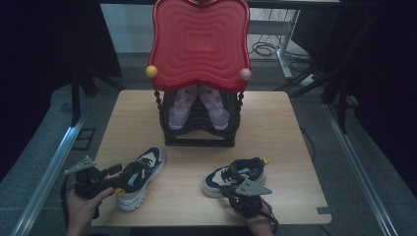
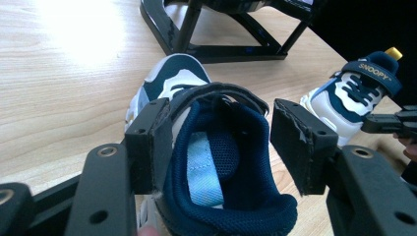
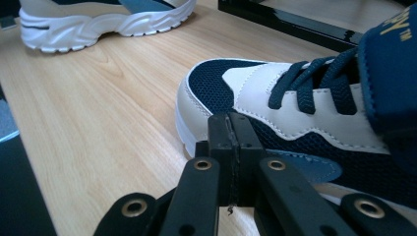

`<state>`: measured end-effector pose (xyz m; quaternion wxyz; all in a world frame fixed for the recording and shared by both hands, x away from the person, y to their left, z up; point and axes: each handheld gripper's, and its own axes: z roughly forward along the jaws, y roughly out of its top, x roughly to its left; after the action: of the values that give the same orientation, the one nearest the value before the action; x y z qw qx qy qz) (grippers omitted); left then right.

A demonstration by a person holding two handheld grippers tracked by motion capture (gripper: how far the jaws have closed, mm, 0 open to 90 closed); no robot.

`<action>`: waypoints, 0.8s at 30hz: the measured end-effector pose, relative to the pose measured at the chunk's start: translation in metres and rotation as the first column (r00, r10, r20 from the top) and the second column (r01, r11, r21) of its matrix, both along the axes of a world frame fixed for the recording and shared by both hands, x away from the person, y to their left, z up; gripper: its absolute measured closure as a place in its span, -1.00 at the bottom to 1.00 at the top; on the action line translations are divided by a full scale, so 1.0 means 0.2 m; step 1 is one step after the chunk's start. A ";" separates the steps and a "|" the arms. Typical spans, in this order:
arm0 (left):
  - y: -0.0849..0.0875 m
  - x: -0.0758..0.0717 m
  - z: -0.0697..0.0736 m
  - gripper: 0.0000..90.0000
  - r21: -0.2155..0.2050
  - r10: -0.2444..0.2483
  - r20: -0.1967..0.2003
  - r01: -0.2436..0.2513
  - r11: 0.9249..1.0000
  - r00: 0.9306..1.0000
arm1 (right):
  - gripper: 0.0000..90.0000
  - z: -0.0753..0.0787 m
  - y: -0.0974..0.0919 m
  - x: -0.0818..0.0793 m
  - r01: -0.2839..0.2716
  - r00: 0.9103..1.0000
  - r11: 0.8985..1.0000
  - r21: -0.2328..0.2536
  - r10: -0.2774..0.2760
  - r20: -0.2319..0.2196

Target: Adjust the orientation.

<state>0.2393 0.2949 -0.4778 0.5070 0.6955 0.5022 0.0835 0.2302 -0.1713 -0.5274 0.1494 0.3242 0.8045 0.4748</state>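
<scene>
High view is showing two navy-and-white sneakers lying on the wooden worktop [image 1: 275, 128] in front of a black shoe rack [image 1: 199, 135] that is holding a pink pair [image 1: 199, 105] under a red tray [image 1: 199, 42]. The left sneaker [image 1: 140, 177] is sitting near the worktop's front left corner, its toe pointing toward the rack. The left claw [image 1: 118, 183] is standing spread around that shoe's heel collar; in the left gripper view one pad [image 2: 155, 142] is lying against the collar's outer side while the other is standing clear of it, so nothing is being pinched. The right sneaker [image 1: 235, 176] is lying near the front edge, well apart from its mate, with bare wood between them. The right claw [image 1: 241, 194] is pressed together and empty, its tip [image 3: 235, 132] sitting just beside the shoe's side. Bare worktop is stretching to the right of that shoe as far as the right edge.
</scene>
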 end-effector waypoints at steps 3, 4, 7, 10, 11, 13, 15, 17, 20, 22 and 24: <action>0.00 0.00 0.00 -0.09 0.003 -0.006 -0.004 0.006 1.000 1.000 | 0.99 0.00 0.02 0.02 0.018 1.000 1.000 -0.003 -0.018 -0.001; -0.01 0.00 0.00 -0.09 0.006 -0.006 -0.005 0.007 1.000 1.000 | 0.99 0.00 0.03 0.02 0.023 1.000 1.000 -0.006 -0.023 0.000; -0.01 0.00 -0.01 -0.09 0.013 -0.008 -0.009 0.008 1.000 1.000 | 0.99 0.00 0.05 0.03 0.034 0.999 0.999 -0.013 -0.034 0.009; -0.01 0.01 -0.01 -0.10 0.018 -0.009 -0.011 0.009 1.000 1.000 | 0.99 0.00 0.07 0.03 0.044 0.999 0.999 -0.020 -0.044 0.016; -0.01 0.01 -0.01 -0.11 0.017 -0.010 -0.012 0.010 1.000 1.000 | 0.99 0.00 0.08 0.04 0.050 0.999 0.998 -0.023 -0.049 0.018; -0.01 0.00 -0.01 -0.11 0.018 -0.010 -0.012 0.010 1.000 1.000 | 0.99 0.00 0.09 0.04 0.057 0.998 0.998 -0.031 -0.056 0.026; -0.01 0.00 -0.01 -0.11 0.019 -0.010 -0.012 0.010 1.000 1.000 | 0.99 0.00 0.10 0.05 0.063 0.998 0.997 -0.034 -0.062 0.029; -0.01 0.00 -0.01 -0.11 0.019 -0.010 -0.012 0.011 1.000 1.000 | 0.99 0.00 0.11 0.05 0.069 0.997 0.997 -0.040 -0.068 0.028; -0.01 0.00 -0.01 -0.11 0.019 -0.011 -0.014 0.011 1.000 1.000 | 0.99 -0.01 0.13 0.06 0.072 0.997 0.996 -0.047 -0.070 0.030; -0.01 0.00 0.00 -0.11 0.020 -0.010 -0.012 0.010 1.000 1.000 | 0.99 -0.01 0.14 0.07 0.071 0.997 0.996 -0.045 -0.069 0.029; -0.01 0.00 0.00 -0.11 0.019 -0.008 -0.008 0.009 1.000 1.000 | 0.99 -0.01 0.14 0.07 0.074 0.997 0.996 -0.046 -0.072 0.030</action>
<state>0.2393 0.2925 -0.4777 0.4986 0.7028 0.5005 0.0833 0.2447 -0.1429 -0.5294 0.1856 0.3431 0.8008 0.4545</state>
